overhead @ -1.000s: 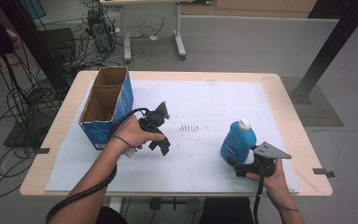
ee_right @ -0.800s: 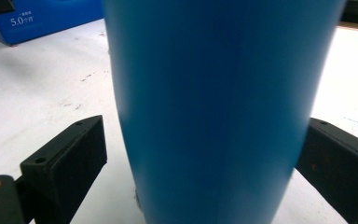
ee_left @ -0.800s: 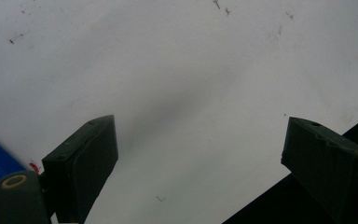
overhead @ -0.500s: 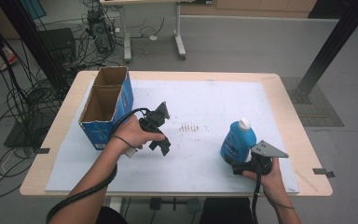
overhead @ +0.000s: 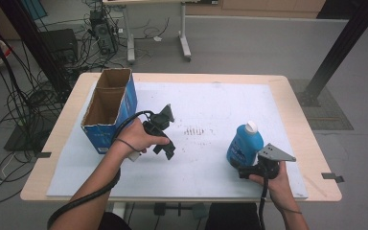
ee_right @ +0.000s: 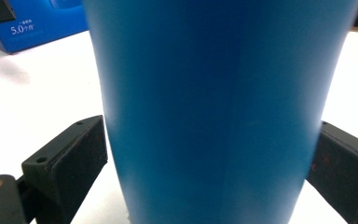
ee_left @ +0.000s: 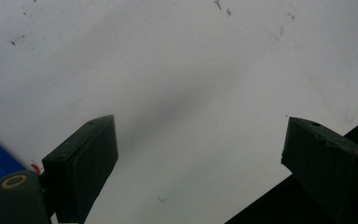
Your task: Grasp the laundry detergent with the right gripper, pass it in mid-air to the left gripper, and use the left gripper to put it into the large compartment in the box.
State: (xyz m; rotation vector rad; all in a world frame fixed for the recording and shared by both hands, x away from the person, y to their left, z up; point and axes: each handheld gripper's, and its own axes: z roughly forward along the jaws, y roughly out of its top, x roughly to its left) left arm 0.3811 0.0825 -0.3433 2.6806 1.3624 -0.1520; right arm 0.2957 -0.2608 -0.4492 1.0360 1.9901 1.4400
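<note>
A blue bottle (overhead: 244,141) with a white cap (overhead: 251,126) stands upright on the white mat (overhead: 211,103) at the front right. My right gripper (overhead: 244,167) reaches it low from the near side. In the right gripper view the bottle (ee_right: 214,93) sits between the two black pads (ee_right: 70,163), which touch its sides, so the right gripper (ee_right: 209,154) is shut on it. My left gripper (overhead: 168,149) hovers over the middle of the mat, pointing down. Its jaws stand wide apart in the left gripper view, and the left gripper (ee_left: 200,140) is open with nothing between them.
An open blue cardboard box (overhead: 109,108) stands at the mat's left edge, beside my left hand; it also shows in the right gripper view (ee_right: 32,23). Small dark marks (overhead: 194,130) dot the mat's middle. A black post (overhead: 335,52) rises beyond the table's right corner.
</note>
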